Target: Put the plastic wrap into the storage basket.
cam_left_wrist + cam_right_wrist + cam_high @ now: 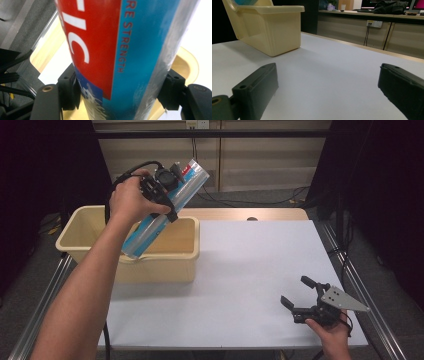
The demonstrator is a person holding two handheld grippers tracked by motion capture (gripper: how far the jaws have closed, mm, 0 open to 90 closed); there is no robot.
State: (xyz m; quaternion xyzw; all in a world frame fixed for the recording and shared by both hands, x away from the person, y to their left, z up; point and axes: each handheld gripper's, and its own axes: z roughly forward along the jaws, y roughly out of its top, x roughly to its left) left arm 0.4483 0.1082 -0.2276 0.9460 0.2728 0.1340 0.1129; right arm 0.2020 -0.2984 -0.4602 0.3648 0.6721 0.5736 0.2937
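White tabletop point(240, 270) fills the middle of the high view, with dark surroundings at both sides. At upper left, the left gripper point(167, 195) is clamped on a tilted blue, red and silver tube point(150, 227), its lower end inside the cream tub point(165, 265). At lower right, the right gripper point(296, 295) rests with its 2 jaws apart, nothing between them.
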